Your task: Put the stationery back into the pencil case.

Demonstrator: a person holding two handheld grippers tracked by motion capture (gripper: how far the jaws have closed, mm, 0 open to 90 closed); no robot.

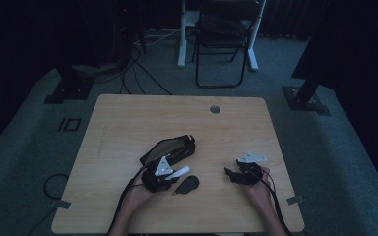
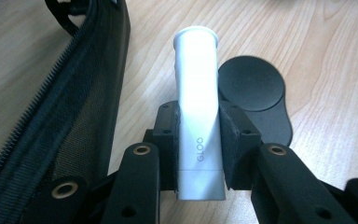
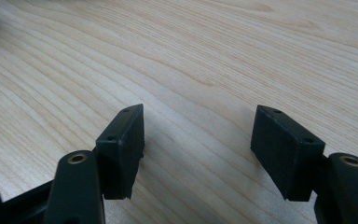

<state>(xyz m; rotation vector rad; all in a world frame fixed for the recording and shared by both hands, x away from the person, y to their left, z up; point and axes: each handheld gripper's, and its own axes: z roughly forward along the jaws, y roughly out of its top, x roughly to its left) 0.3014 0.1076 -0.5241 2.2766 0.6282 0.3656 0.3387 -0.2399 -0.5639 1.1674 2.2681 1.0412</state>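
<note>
My left gripper (image 2: 198, 135) is shut on a white glue stick (image 2: 198, 107), which points away from the camera with "GLOO" printed on its side. In the high view that left gripper (image 1: 170, 173) sits at the table's front middle, the white glue stick (image 1: 179, 172) sticking out to its right. Just beyond the stick lies a black oval object (image 2: 256, 93), also seen as the dark oval object (image 1: 187, 185) on the wood. An open black mesh zip pouch (image 2: 60, 102) lies to the left, the same pouch (image 1: 170, 149) behind the gripper. My right gripper (image 3: 198, 140) stands open over bare wood, and the right gripper (image 1: 230, 173) rests at the front right.
The wooden table (image 1: 128, 118) has a round cable hole (image 1: 215, 109) near its far edge. A folding chair (image 1: 224, 39) and a white desk leg (image 1: 182, 34) stand on the carpet beyond. Cables trail from both grippers off the front edge.
</note>
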